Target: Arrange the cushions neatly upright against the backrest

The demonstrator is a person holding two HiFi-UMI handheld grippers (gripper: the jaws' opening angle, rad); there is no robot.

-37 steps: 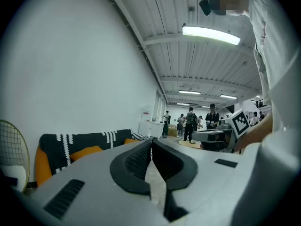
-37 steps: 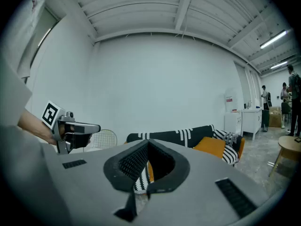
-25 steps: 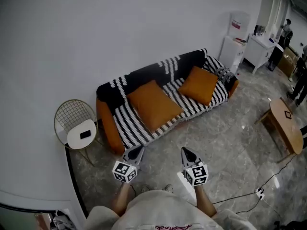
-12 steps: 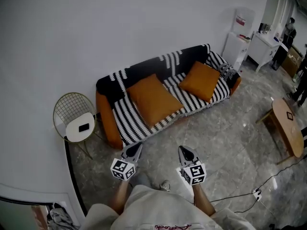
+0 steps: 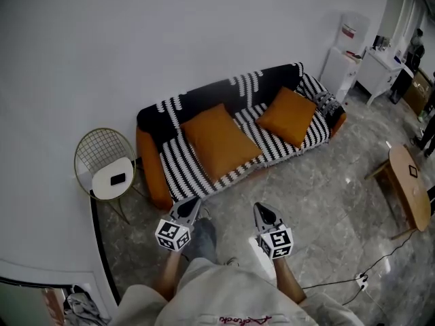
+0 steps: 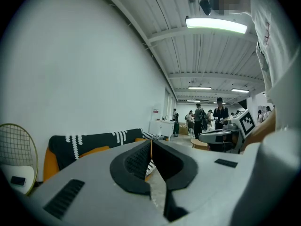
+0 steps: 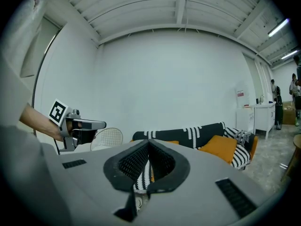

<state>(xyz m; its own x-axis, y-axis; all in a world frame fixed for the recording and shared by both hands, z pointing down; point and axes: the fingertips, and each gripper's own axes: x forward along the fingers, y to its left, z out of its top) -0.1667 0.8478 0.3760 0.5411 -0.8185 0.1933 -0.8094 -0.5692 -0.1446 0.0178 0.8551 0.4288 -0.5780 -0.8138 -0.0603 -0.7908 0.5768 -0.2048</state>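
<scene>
Person stands on the grey floor, facing the striped sofa [image 5: 178,174] and well apart from it. Left gripper [image 5: 191,204]: jaws pressed together, nothing between. Right gripper [image 5: 262,210]: same, empty. Left cushion [image 5: 219,146], orange, lies flat on the seat. Right cushion [image 5: 289,116] lies near the far armrest. Wire chair [image 5: 102,161] stands beside the sofa.

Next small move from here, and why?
Probably step closer to the sofa, aiming the left tongs at the near cushion. It lies flat, not upright; both the left and the right tongs are shut, empty and short of it.
</scene>
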